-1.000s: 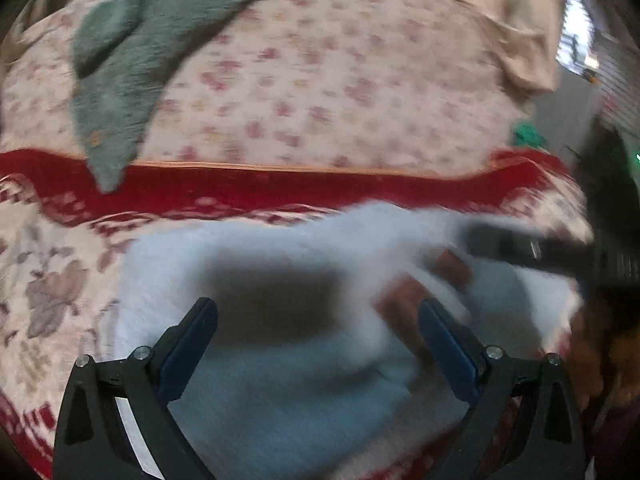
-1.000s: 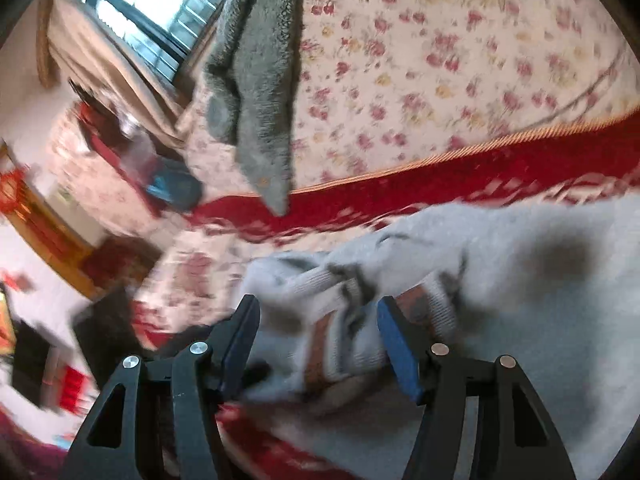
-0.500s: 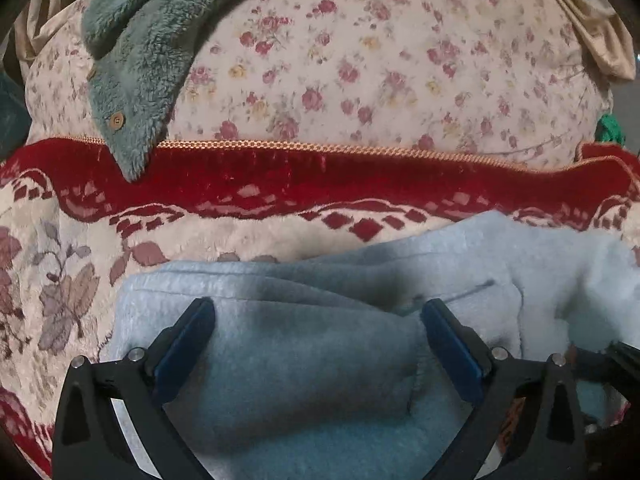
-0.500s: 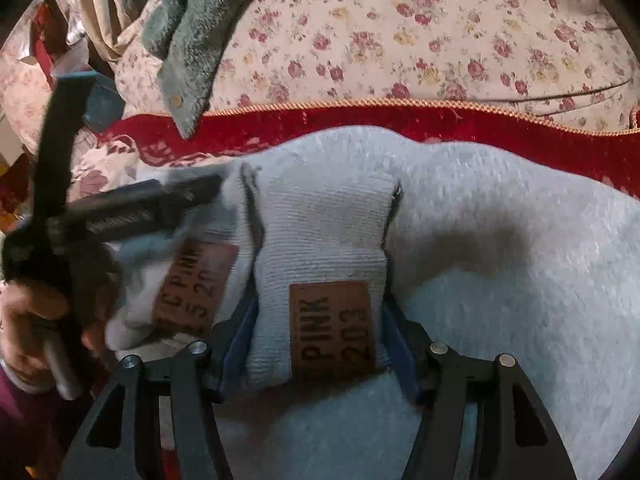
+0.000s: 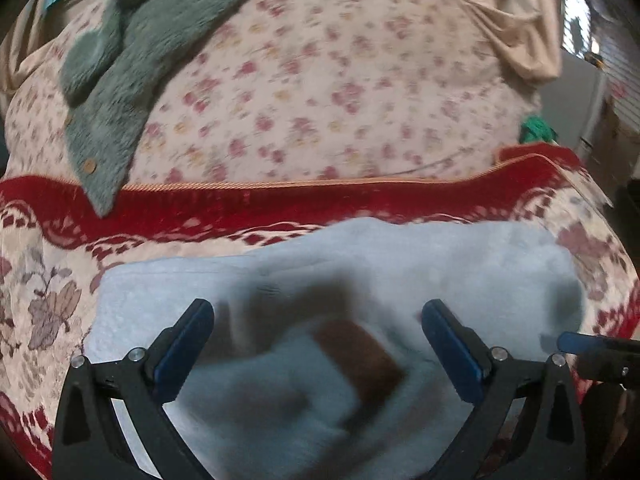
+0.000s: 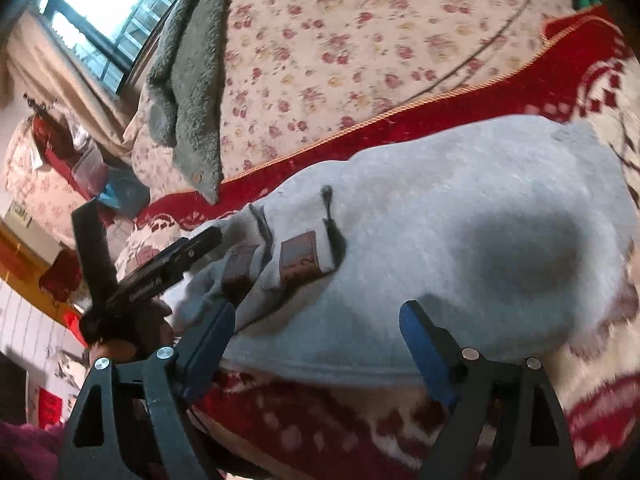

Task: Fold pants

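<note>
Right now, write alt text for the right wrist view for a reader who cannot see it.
Folded grey pants with brown patches on the cuffs lie on a red patterned blanket. The right gripper is open, its jaws having just opened, with nothing between its pads. At left, the left gripper reaches toward the cuffs; a green fleece garment lies behind.

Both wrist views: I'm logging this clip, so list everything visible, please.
pants: one, light grey, folded on the red blanket
leather patches: two, brown, on the cuffs
red blanket: one, patterned, under the pants
floral bedding: one, cream and pink, behind
fleece garment: one, grey-green, lying on the bedding
window: one, bright, upper left
left tongs: black and blue, open over the cuffs
right tongs: black and blue, just opened, holding nothing
</note>
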Action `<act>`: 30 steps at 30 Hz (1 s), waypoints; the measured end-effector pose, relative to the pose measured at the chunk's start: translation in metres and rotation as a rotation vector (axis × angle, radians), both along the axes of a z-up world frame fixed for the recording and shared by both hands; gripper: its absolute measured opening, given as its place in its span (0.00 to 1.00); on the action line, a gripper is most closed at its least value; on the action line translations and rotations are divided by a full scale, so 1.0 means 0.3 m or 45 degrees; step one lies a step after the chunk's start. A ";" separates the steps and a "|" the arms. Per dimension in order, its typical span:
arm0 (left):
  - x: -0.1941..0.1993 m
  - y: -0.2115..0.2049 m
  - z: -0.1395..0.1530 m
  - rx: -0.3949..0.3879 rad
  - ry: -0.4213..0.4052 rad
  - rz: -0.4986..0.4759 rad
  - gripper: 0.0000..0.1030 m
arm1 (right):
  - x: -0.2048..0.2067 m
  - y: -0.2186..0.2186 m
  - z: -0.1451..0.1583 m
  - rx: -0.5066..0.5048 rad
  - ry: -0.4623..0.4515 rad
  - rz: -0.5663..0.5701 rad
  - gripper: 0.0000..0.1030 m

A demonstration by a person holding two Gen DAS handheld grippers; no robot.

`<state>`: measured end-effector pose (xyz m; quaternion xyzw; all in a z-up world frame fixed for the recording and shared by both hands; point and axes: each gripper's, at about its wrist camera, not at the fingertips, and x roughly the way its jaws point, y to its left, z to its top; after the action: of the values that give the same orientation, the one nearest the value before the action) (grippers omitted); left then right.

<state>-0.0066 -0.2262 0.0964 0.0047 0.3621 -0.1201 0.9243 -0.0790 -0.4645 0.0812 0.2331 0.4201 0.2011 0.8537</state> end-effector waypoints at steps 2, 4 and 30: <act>-0.018 -0.031 0.012 -0.008 -0.004 -0.025 1.00 | -0.024 -0.011 0.010 0.000 0.000 -0.012 0.87; -0.029 -0.058 0.024 -0.013 -0.009 -0.043 1.00 | -0.043 -0.017 0.009 -0.031 0.019 -0.034 0.87; 0.360 -0.468 -0.010 -0.209 0.299 -0.600 1.00 | -0.026 -0.311 -0.224 0.299 0.178 -0.458 0.93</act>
<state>0.1014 -0.3665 0.0934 -0.0001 0.4450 -0.3604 0.8198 -0.0869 -0.5579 0.0140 0.4153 0.4038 0.0764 0.8115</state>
